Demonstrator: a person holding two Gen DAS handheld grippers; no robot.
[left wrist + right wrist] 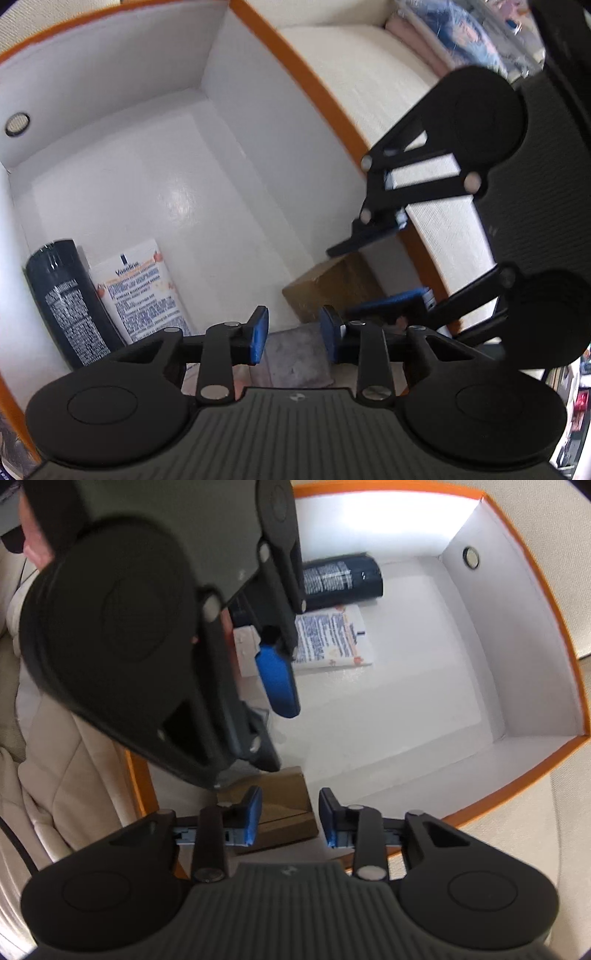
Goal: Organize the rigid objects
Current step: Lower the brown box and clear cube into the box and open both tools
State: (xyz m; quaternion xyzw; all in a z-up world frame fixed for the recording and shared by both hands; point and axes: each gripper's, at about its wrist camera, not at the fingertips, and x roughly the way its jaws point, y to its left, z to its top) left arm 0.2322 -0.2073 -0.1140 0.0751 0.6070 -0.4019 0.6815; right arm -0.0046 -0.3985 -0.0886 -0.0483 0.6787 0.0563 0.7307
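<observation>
**— Orange rim, white inside: is that the box [314, 88] we are filling?**

— Yes. From the left wrist we see a dark can [70, 306] lying in the near left corner. A Vaseline tube [144, 291] lies just beside it. The left gripper [293, 334] hangs over a grey pack [295, 354] with its jaws partly apart. The pack fills the gap between the blue pads, but we cannot tell whether they press on it.

**— And our other hand there?**

— The right gripper [362, 277] reaches in over the rim. Its fingers straddle a brown carton [328, 284] against the box's right wall.

**— What do we get from the right wrist?**

— We look straight down. The jaws are partly apart and the carton [284, 805] sits between the pads, near the box's corner. The left pad overlaps it and a sliver of white shows at the right pad, so we cannot tell if it is gripped. Beyond, one blue pad [277, 675] of the left gripper crosses the view. The can [340, 579] and tube [332, 638] lie side by side by the far wall.
</observation>
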